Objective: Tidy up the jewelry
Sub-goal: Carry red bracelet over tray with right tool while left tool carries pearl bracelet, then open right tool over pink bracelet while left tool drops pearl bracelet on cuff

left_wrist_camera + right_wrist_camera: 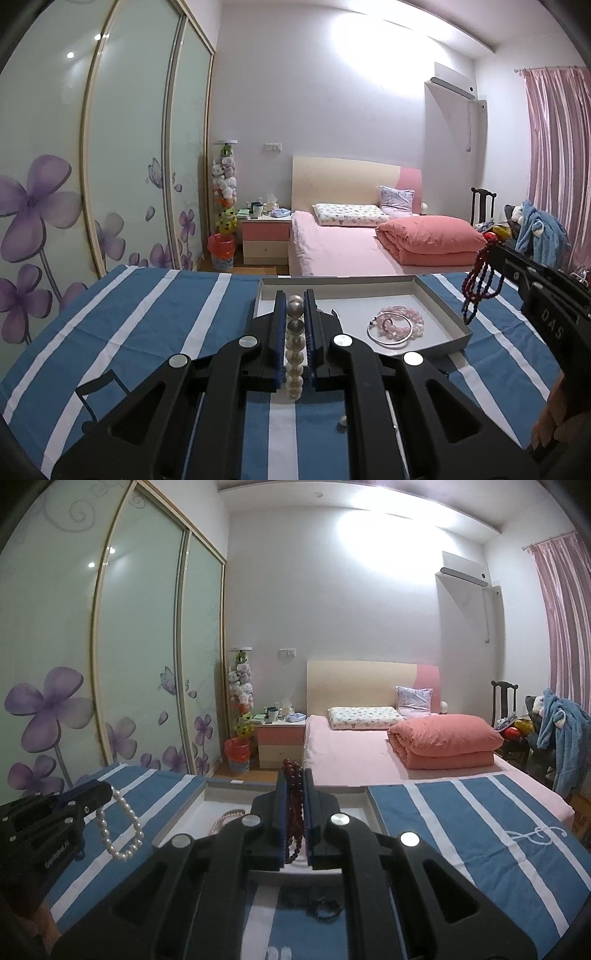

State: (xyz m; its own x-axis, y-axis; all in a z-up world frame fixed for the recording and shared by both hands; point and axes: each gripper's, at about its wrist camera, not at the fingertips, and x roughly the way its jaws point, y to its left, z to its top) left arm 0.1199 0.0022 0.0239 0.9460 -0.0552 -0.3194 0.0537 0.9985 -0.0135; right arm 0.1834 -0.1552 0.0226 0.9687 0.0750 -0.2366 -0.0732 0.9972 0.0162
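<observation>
Jewelry is in both tools at once: the left gripper [295, 306] is pinched closed on a pearl bracelet [294, 354], which hangs as a loop beside the tray in the right wrist view, and the right gripper [294, 786] is clamped on a dark red bead strand [294, 805] that dangles over the tray's right edge. Both hover above the shallow grey tray [441, 301] on the blue striped cloth [147, 321]. To set them down well, I would lower each over bare tray floor, clear of the pink bead bracelet [404, 319] and silver bangle [388, 338], before loosening the grip. A dark beaded item near the front edge of the cloth is too dim to identify.
</observation>
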